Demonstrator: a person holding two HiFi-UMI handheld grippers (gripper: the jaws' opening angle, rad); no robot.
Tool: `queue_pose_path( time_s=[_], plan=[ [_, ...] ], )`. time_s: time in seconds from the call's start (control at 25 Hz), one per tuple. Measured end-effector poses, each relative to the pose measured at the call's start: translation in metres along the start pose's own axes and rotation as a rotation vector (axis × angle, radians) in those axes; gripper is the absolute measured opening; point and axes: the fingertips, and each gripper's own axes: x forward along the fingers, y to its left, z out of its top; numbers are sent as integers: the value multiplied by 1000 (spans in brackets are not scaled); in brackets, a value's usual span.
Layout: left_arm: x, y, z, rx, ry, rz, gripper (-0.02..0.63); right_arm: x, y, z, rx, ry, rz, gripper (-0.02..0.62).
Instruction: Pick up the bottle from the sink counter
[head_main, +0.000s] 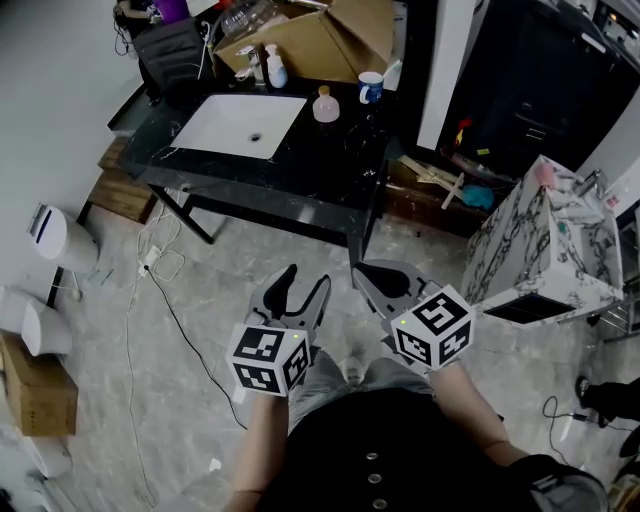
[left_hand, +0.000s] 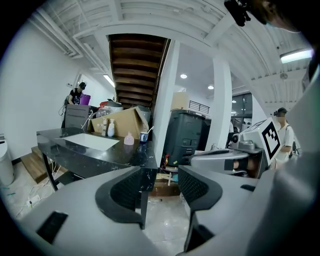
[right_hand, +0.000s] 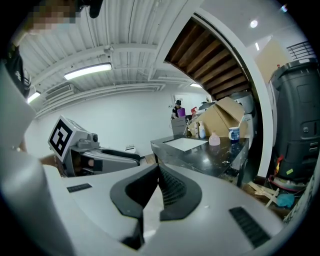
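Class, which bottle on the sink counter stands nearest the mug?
The squat pink bottle, right beside the mug; the taller white pump bottle stands farther off, behind the basin by the cardboard box.

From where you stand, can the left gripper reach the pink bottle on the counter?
Probably not yet: the left gripper hangs over floor, well short of the counter and pink bottle. Path looks free.

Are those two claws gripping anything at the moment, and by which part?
Nothing is held. The left claw is open and empty, the right claw shut on nothing; the pink bottle stands untouched on the sink counter.
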Motion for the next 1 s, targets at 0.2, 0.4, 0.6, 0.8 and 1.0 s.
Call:
queue_pose_path(
  time_s=[0.2,0.4,0.6,0.8,1.0],
  plan=[
    [7,3,5,-1,-3,8,229,5,-9,-6,25,7,4,3],
    [19,15,13,-3,-6,7,229,16,-16,1,28,1,5,3],
    [41,30,22,-4,-6,-11,229,28,-32,8,28,-3,-21,3],
    [66,52,33,-4,-8,-40,229,53,-52,15,42,6,-43,3],
    [97,81,44,9,18,-84,229,92,-65,29,50,7,-50,3]
  ],
)
